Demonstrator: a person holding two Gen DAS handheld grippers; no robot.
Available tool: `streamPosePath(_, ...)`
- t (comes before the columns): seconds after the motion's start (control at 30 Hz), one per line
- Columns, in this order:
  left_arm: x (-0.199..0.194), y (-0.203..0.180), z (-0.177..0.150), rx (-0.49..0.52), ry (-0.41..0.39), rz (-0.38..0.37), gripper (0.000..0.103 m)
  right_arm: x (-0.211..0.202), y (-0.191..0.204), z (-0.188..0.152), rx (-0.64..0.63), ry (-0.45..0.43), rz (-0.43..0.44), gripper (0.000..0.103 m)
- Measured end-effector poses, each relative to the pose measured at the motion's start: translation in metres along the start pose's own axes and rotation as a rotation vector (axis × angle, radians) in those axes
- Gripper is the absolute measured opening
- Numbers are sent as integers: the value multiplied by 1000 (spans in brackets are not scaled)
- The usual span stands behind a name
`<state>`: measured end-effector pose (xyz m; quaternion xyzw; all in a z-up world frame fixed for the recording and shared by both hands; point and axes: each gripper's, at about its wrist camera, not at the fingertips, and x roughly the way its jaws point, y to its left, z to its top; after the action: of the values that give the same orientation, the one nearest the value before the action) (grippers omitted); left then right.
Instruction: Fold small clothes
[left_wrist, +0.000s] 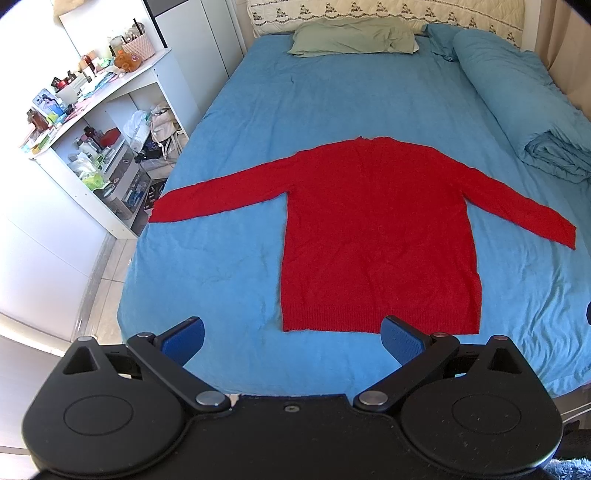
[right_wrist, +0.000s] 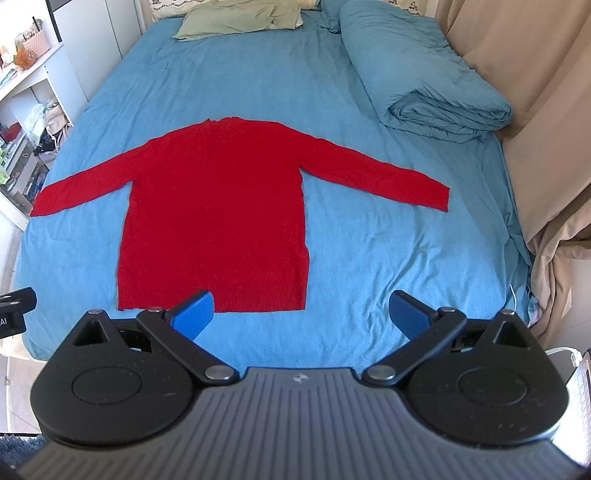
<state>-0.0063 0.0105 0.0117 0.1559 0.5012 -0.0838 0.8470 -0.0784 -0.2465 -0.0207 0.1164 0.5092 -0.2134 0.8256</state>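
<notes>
Red sweater (left_wrist: 376, 236) lies flat on the blue bed sheet (left_wrist: 295, 110), sleeves spread out.

I see its fuzzy knit and ribbed bottom edge near both grippers. My left gripper (left_wrist: 291, 338) and right gripper (right_wrist: 301, 314) hover with jaws wide, holding nothing. Only the left view shows the messy white shelf (left_wrist: 96, 110) well; only the right shows tan curtains (right_wrist: 535, 110).
</notes>
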Motion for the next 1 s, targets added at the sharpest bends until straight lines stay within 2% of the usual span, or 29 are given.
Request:
streamPosePath(0.27,-2,7,5,10,4,-23,103,-4,1,-3,12,-6,-10,103)
streamPosePath(0.37,3,6,10,11,21,-60,103,-7,-4,-4,44,-25,2,103)
streamPosePath(0.5,20,-7,27,76,36,-79,103,-9,-24,1,117,-54,-9,103)
streamPosePath(0.63,38,-24,57,122,-21,-76,103,-3,-63,15,218,-92,-59,103)
streamPosePath(0.8,65,-50,110,80,-80,-103,103,20,-125,46,299,-155,-112,103)
streamPosePath(1.0,120,-103,180,-12,-85,-147,103,99,-207,87,382,-186,-119,103)
